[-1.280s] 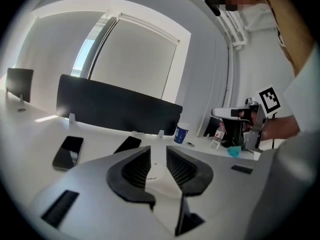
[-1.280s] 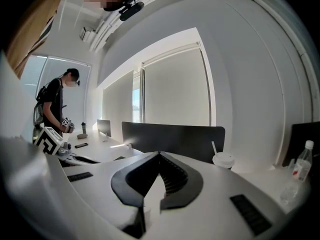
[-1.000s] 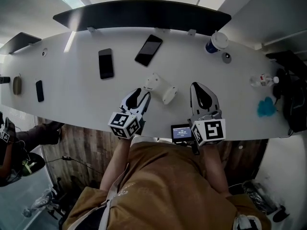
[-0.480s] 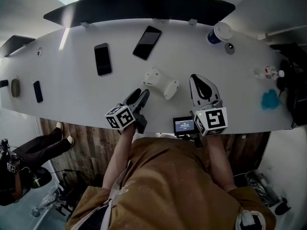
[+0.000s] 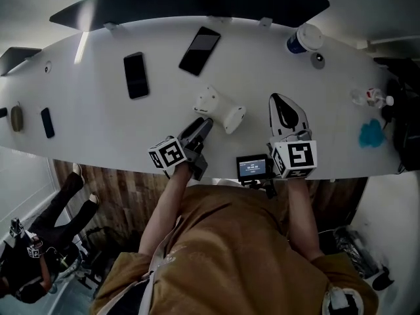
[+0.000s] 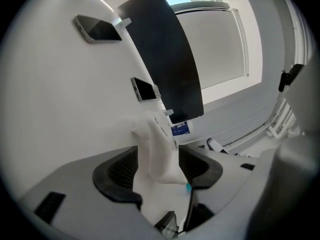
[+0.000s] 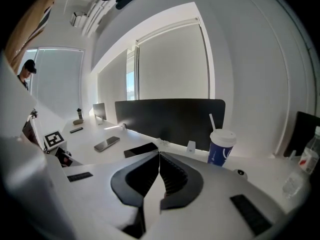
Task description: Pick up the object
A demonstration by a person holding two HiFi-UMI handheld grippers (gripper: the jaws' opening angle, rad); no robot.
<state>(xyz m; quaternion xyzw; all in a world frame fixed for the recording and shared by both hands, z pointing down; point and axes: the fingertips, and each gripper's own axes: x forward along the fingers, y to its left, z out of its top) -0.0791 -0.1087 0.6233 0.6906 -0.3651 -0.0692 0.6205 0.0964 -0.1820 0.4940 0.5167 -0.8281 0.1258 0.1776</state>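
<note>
The object is a white, dumbbell-shaped plastic piece lying on the white table near its front edge. My left gripper points at its near left end. In the left gripper view the white piece stands between the two black pads, and the left gripper has its jaws opening around it, without a clear squeeze. To the right of the piece my right gripper rests over the table. Nothing lies between the shut fingers of the right gripper.
Two black phones lie farther back, before a dark partition. A lidded blue cup stands back right, with a small bottle and a blue thing at the right. A small screen device sits at the front edge.
My left gripper has moved forward and to the right, up to the white piece, and its jaws have spread. The right gripper has stayed about where it was.
</note>
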